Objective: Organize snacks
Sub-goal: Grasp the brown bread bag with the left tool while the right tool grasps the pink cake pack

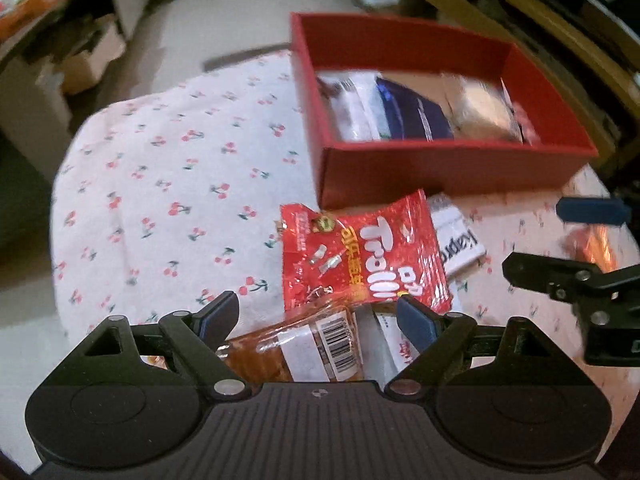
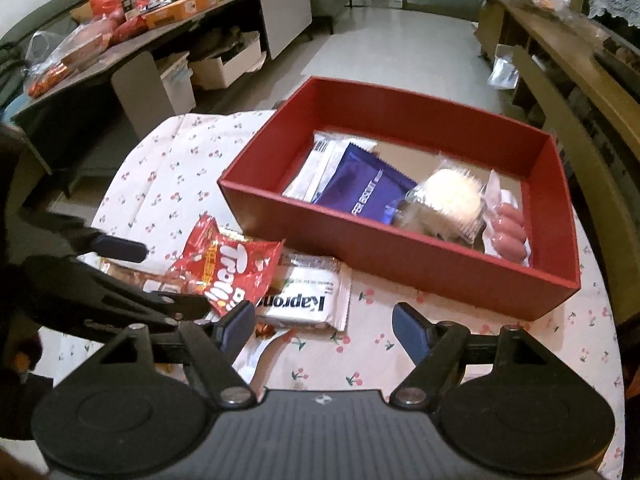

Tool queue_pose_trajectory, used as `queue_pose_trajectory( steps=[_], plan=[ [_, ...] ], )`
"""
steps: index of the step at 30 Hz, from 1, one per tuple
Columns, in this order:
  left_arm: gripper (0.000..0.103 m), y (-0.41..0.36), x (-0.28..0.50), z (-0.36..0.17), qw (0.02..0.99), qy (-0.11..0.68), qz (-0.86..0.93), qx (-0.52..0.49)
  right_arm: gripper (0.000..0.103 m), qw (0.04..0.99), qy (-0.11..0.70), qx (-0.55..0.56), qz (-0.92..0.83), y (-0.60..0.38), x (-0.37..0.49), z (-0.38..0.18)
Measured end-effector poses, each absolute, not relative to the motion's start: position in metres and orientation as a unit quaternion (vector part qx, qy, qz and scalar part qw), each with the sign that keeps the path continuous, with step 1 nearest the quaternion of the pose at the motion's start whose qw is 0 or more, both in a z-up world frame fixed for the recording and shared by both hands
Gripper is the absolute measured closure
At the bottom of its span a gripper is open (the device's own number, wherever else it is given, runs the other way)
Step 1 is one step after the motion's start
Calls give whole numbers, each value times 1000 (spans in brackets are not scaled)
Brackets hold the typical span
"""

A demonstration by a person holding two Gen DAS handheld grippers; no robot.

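Both our tools spread wide over the snack pile.
Left tool (image 1: 318, 314) hides part of the orange packet (image 1: 296, 344); right tool (image 2: 324, 322) holds nothing; red box (image 2: 400, 258) contents blur.

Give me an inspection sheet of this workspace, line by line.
Surface: round table under white cherry-print cloth.
Job's things: red cardboard box holds white, blue, cream and pink sausage packets; red Trolli bag, white Kapron pack and orange barcoded pack lie outside.
Clutter: nothing seen on the cloth.
Grippers: left gripper open over orange pack; right gripper open, empty.
Cables: nothing seen.
Surroundings: long dark snack-laden bench, wooden furniture.
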State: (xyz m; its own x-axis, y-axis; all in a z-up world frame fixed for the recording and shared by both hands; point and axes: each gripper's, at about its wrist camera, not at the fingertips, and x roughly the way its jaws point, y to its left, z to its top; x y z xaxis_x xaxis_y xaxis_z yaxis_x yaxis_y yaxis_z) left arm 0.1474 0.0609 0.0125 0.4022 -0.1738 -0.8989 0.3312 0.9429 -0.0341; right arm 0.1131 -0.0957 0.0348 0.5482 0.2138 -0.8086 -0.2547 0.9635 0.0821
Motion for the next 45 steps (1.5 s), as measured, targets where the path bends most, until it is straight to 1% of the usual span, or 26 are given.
queue_pose_trajectory(
  steps=[4, 13, 20, 23, 25, 27, 32, 39, 45],
  plan=[
    [13, 63, 144, 3, 819, 541, -167, 93, 11, 877, 460, -19, 138, -95, 113, 34],
    [11, 81, 111, 0, 802, 563, -183, 80, 10, 872, 467, -6, 148, -90, 102, 30],
    [11, 71, 92, -8, 796, 566, -175, 128, 10, 867, 476, 0, 151, -87, 82, 24],
    [11, 71, 90, -12, 800, 567, -151, 125, 10, 866, 476, 2, 151, -87, 77, 24],
    [18, 70, 88, -10, 806, 562, -144, 117, 10, 867, 476, -1, 150, -86, 75, 23],
    [29, 69, 84, -7, 811, 559, -138, 105, 10, 868, 473, -8, 147, -86, 73, 24],
    [35, 62, 72, -2, 823, 546, -121, 103, 10, 880, 454, -21, 142, -87, 62, 31],
    [39, 56, 63, -1, 826, 544, -121, 90, 10, 885, 449, -13, 124, -101, 53, 33],
    [40, 51, 60, 6, 830, 536, -132, 78, 10, 890, 448, 1, 85, -132, 55, 34]
  ],
)
